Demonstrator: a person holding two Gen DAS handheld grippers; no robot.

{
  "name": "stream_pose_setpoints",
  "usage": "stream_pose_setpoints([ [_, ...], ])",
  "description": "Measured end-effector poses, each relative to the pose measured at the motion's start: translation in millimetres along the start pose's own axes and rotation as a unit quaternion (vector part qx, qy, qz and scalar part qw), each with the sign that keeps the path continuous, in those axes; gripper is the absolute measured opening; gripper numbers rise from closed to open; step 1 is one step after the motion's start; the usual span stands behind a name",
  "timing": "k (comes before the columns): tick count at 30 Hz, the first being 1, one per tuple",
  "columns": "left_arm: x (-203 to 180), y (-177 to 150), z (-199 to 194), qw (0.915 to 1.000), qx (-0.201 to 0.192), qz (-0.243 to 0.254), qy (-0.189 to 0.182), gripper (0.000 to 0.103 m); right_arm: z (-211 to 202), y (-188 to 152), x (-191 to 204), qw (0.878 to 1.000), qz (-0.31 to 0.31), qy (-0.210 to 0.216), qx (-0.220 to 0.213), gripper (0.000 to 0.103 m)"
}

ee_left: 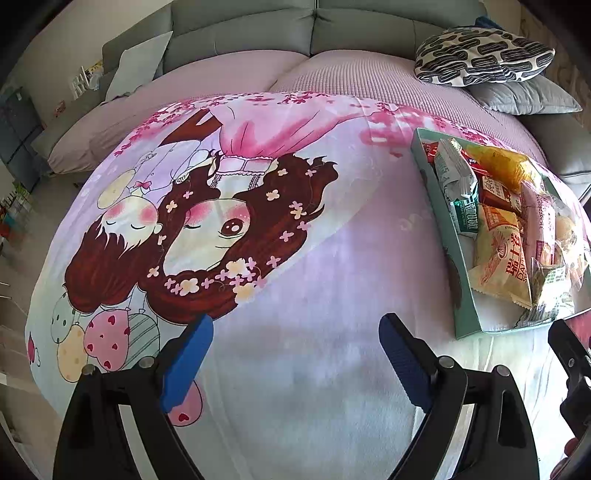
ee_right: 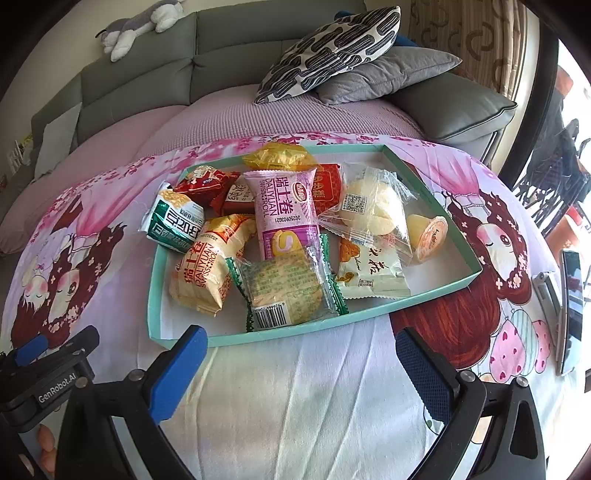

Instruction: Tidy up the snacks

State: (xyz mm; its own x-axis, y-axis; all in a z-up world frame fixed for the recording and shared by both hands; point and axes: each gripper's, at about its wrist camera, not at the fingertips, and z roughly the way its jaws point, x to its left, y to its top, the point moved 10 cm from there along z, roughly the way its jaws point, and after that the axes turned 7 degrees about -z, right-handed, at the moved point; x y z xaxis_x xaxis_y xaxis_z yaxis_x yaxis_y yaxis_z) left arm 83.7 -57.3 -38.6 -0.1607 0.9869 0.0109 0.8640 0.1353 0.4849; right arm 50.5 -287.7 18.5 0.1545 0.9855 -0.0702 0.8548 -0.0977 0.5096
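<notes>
While both tools hang over the cartoon cloth (ee_right: 295, 387), we see the left tool (ee_left: 295, 354) spread wide, empty; the right tool (ee_right: 301, 369) too. The tray (ee_right: 155, 280) of snacks (ee_right: 284, 214) lies just ahead of the right tool.

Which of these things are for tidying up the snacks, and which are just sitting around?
For the job:
- teal tray
- pink Swiss roll pack
- yellow Swiss roll pack
- green cracker pack
- jelly cup
- left gripper and right gripper, both open and empty

Just lying about:
- patterned pillow
- grey cushion
- plush toy
- phone
- cartoon blanket
</notes>
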Motion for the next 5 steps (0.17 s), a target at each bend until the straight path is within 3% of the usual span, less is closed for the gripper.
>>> stream_pose_setpoints([
  [5,-2.6,3.8,-5.8,0.9998,-0.013,0.000,-0.013,0.092,-1.7,0.8,0.6,1.000,-0.001,-0.001,-0.002,0.103],
])
